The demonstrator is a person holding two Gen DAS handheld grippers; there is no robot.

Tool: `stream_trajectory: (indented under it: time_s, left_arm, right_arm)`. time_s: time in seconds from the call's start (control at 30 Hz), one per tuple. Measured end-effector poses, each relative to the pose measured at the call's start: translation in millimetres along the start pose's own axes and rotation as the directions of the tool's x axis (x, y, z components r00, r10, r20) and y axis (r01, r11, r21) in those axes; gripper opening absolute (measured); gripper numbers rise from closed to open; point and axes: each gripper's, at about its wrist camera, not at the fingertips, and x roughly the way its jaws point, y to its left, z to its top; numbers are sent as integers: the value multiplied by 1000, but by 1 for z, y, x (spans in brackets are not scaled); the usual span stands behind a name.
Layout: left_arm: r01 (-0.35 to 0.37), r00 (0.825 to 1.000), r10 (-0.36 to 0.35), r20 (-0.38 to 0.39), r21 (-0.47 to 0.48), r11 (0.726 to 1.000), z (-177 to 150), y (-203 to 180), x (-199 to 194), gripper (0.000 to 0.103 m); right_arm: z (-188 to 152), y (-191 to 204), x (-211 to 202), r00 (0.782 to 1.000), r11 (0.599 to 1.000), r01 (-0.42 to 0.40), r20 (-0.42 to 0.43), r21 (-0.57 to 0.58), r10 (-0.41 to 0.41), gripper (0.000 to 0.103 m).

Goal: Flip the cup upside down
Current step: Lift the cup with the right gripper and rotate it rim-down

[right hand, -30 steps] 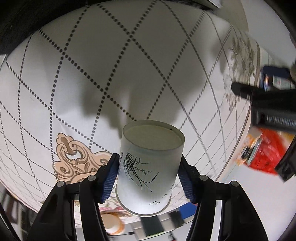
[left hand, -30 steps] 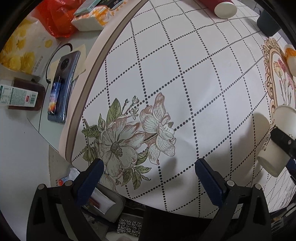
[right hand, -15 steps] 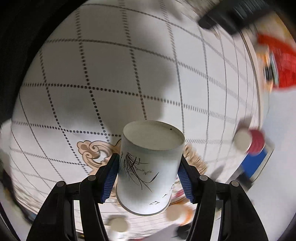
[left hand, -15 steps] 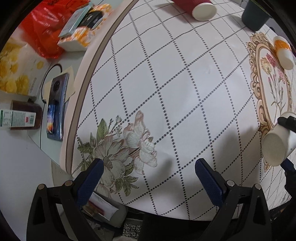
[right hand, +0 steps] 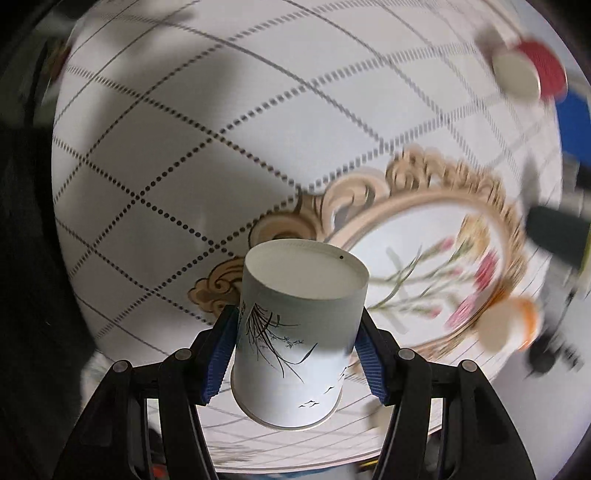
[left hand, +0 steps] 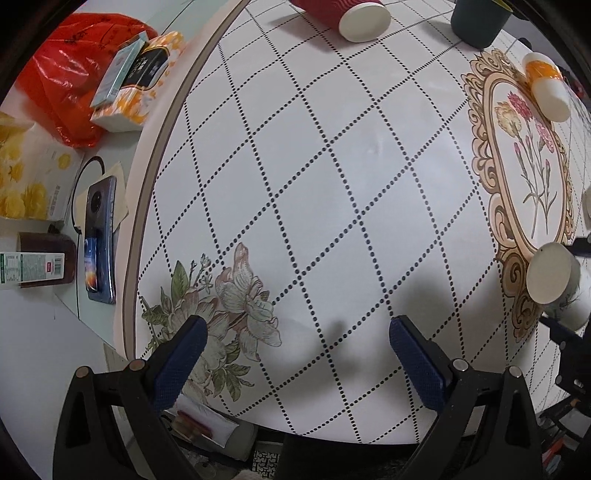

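Cup (right hand: 295, 332) now swung over the floral medallion, clamped between right gripper (right hand: 295, 350) pads; left gripper (left hand: 295, 354) agape, empty.

No legible txt on any box, bottle, cup.

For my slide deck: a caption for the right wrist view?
Right tongs clamp a white paper cup, base forward, above the patterned tablecloth.

Lying tipped at the table's (left hand: 332, 166) far edge: red cup (left hand: 338, 14); phone (left hand: 99, 240) beyond left edge, beside box (left hand: 31, 268).
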Motion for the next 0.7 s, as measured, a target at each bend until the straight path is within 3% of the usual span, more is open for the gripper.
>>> stream_trajectory:
  time_s: [0.1,0.3,0.53,0.7]
  left_arm:
    - [1,1000,-1,0,4,1000,3,-5,-1,101]
    - [2,1000,-2,-3,16,1000,-2,-6,2,101]
    - [0,1000,0,-7,27,1000,-5,-3,8,101]
    - [-1,1000,1,-9,32,999,-5,-1,10,101]
  right_arm:
    - [-6,-14,10,994,985,-95,-39,145,102,64]
    - [-24,-45,35,956,878,-219,-88,426,281,64]
    - [-46,-76,62,926,785,-274,-68,556,371,65]
    - [-56,-92,72,916,747,-288,-57,600,398,66]
